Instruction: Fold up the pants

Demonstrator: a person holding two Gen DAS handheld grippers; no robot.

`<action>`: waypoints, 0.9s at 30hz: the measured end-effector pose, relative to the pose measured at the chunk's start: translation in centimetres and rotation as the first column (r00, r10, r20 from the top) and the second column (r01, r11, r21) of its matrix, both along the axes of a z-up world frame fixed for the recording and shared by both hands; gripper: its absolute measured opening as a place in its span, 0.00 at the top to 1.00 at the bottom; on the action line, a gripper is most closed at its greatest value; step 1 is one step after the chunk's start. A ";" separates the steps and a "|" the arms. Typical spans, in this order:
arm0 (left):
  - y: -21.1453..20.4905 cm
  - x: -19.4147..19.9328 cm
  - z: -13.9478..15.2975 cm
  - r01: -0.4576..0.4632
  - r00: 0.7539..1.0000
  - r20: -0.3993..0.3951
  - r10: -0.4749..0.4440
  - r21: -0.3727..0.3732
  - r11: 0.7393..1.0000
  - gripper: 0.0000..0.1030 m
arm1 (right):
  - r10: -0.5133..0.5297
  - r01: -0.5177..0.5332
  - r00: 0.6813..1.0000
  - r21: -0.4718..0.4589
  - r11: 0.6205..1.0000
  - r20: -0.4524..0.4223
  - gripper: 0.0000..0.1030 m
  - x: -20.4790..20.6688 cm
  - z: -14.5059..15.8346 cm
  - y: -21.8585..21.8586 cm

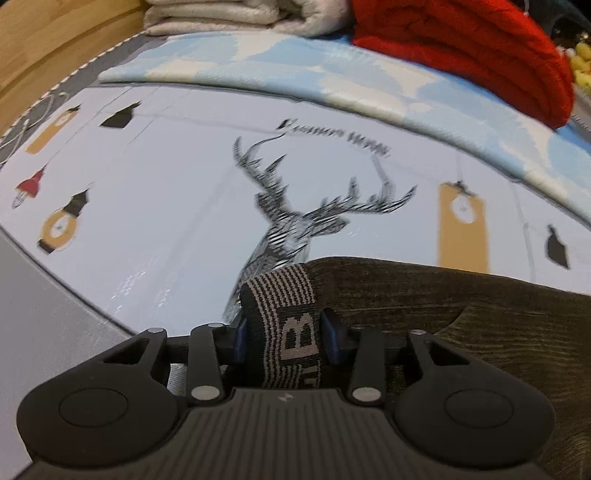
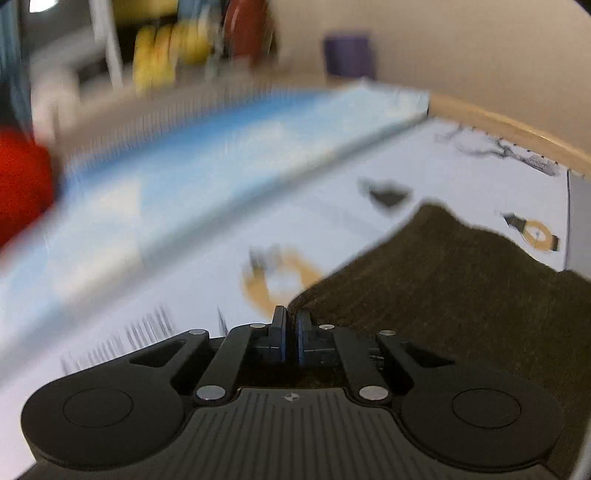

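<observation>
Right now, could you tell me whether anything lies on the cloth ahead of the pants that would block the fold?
Nothing visible does. The printed cloth ahead of the brown pants is bare; the red blanket sits farther back on the blue mat. The left gripper holds the striped waistband.

We're in a home, most likely a bedroom or living room. The work surface is a pale printed mat [image 1: 177,206] with a stag's head [image 1: 295,221] and hanging lamp drawings, bordered by a wooden edge [image 2: 509,129], with a blue-and-white padded cover [image 1: 332,77] behind it. On that cover we see folded cream blankets [image 1: 229,14] and a folded red knit [image 1: 472,48], and in the blurred right wrist view a shelf of yellow and red household items [image 2: 177,48] against a plain beige wall [image 2: 461,48].
</observation>
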State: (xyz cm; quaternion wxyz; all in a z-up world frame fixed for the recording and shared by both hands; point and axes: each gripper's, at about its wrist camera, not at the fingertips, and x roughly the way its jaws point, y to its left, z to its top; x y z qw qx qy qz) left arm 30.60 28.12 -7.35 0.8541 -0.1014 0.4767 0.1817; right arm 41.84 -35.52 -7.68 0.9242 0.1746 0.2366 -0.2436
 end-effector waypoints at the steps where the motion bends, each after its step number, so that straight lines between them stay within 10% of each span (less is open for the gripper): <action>1: -0.1 0.1 0.1 0.006 1.000 -0.001 -0.006 0.007 1.000 0.57 | 0.031 -0.031 0.999 0.014 0.999 -0.010 0.93 0.3 0.1 -0.3; 12: -0.4 -1.8 4.5 -0.017 0.999 0.048 0.019 -0.050 0.999 0.52 | 0.060 -0.050 0.995 0.133 0.990 -0.079 0.70 -8.0 5.2 -3.5; 20: 1.1 -11.7 10.2 0.108 0.990 0.108 -0.093 -0.151 0.983 0.52 | 0.362 -0.363 0.932 -0.088 0.928 -0.030 0.60 -20.9 13.5 1.1; 27: 2.1 -21.8 5.5 -0.009 0.999 0.028 0.015 -0.205 0.979 0.47 | 0.490 -0.488 0.871 -0.181 0.854 -0.036 0.50 -31.9 16.1 2.2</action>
